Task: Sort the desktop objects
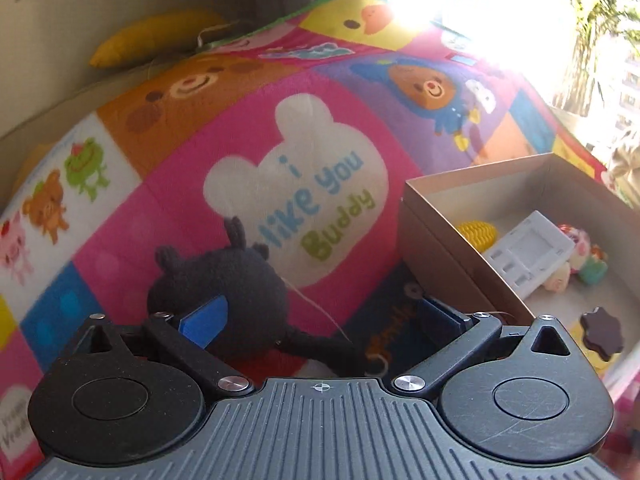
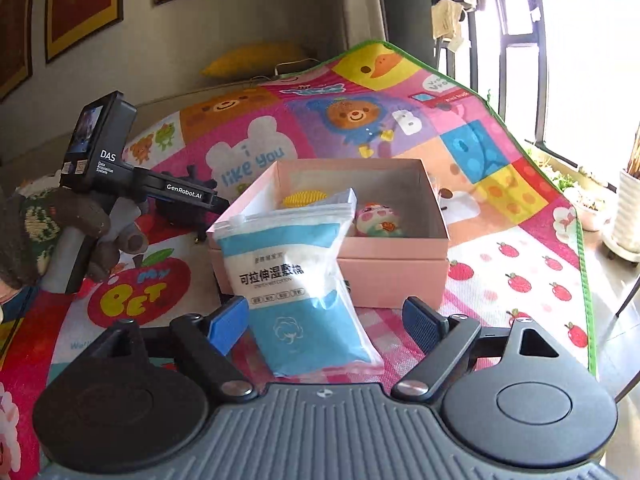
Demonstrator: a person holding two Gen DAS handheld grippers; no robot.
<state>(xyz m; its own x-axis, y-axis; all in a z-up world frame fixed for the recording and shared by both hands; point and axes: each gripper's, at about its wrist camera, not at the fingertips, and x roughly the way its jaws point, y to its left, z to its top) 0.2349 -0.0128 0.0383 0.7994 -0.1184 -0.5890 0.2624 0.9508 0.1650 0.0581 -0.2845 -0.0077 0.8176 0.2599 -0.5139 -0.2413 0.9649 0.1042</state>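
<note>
2 grippers work over a bright cartoon-print mat (image 2: pixel 500 264), on which 1 open pink cardboard box (image 2: pixel 396 276) stands.

The right gripper (image 2: pixel 326 322) has its jaws spread wide. 1 clear zip bag of cotton pads (image 2: pixel 298 280), white and blue inside, stands between the 2 blue pads (image 2: pixel 228 326) and leans its top against the front rim of the box. Neither pad presses on it; the left pad is just beside the bag's edge and the right pad is well apart from it.

The left gripper (image 1: pixel 320 320) also has its jaws spread. 1 black plush toy (image 1: pixel 224 280) lies on the mat by its left fingertip, more before that finger than between the 2; its tail runs across the gap. Whether the finger touches the plush is hard to tell, as the picture is blurred.

Seen from the left wrist, the box (image 1: pixel 444 240) holds 1 yellow ridged ball (image 1: pixel 478 234), 1 white plastic block (image 1: pixel 528 254), 1 pink and green plush ball (image 1: pixel 584 256) and 1 dark flower-shaped piece (image 1: pixel 602 334).

A person's gloved hand (image 2: pixel 76 224) grips the left gripper's handle.
</note>
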